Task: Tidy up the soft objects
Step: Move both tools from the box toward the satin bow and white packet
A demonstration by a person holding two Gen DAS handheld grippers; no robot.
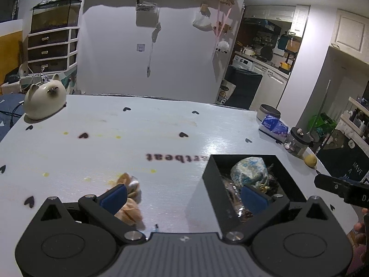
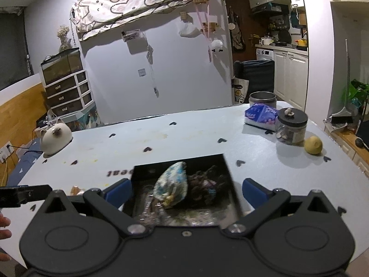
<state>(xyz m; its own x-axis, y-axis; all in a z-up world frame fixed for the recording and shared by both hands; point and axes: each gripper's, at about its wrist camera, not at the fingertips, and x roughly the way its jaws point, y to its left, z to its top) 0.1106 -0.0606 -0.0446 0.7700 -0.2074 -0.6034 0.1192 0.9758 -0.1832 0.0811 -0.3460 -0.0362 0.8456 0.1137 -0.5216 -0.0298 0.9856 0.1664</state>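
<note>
A pale wall (image 1: pixel 180 53) backs the table (image 1: pixel 161 127), drawers (image 1: pixel 52 48) stand left, and perhaps a kitchen (image 1: pixel 265 55) lies right.

A cat figurine (image 1: pixel 43 99) is sitting far ahead-left of the gripper on the surface (image 1: pixel 161 124). Ahead-right, a tin (image 2: pixel 262 98), tissue pack (image 2: pixel 260 115), lidded jar (image 2: pixel 291 125) and lemon (image 2: pixel 313 145) are standing clustered together.

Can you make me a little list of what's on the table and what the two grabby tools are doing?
table: pale top with small dark hearts
box: black box holding soft things
in box: blue-white fabric bundle, dark fuzzy bundle
outside box: peach soft item on the table
left tool: open, empty
right tool: open, empty, over the box
also there: cat figurine, lemon, jar, tissue pack
</note>
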